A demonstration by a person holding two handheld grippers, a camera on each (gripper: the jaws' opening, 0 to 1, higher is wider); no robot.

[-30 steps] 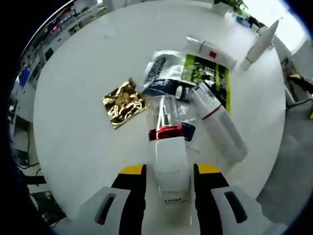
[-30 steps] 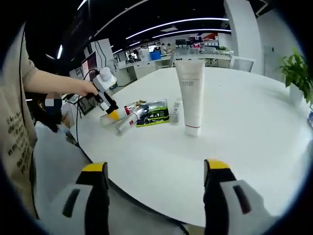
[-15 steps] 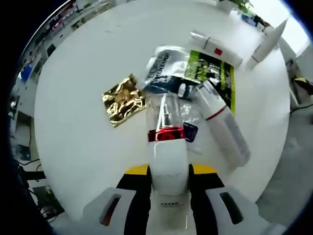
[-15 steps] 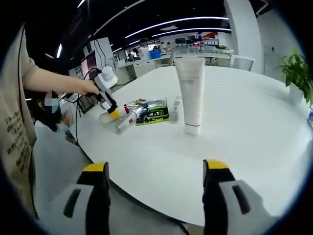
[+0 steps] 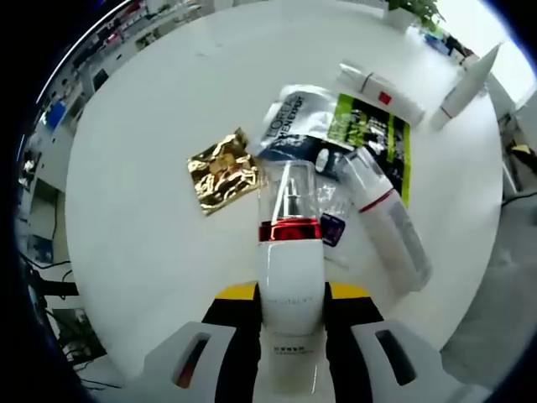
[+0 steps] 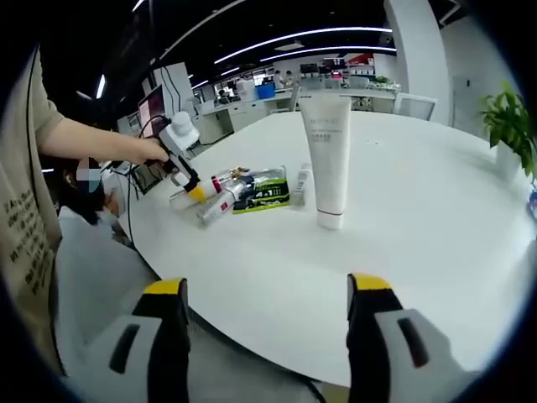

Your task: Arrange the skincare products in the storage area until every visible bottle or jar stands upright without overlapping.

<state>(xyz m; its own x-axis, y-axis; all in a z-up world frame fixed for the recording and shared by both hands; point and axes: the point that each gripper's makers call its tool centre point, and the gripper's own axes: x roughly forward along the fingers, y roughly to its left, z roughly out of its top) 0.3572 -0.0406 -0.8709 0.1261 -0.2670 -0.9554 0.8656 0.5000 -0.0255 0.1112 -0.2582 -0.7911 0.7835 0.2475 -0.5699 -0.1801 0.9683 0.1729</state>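
Left gripper view showed me a white bottle (image 5: 289, 281) with a red band and clear cap, lying on the white table (image 5: 134, 210) beside the sachets (image 5: 336, 134). My left gripper (image 5: 289, 294) was clamped on its body. My right gripper (image 6: 267, 290) stood wide apart, holding nothing (tall white tube (image 6: 327, 155) upright beyond).

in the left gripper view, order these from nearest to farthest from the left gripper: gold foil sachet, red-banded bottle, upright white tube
1. Red-banded bottle, between the left gripper's jaws.
2. Gold foil sachet, lying beyond on the table, toward the left.
3. Upright white tube, far across the table at upper right.
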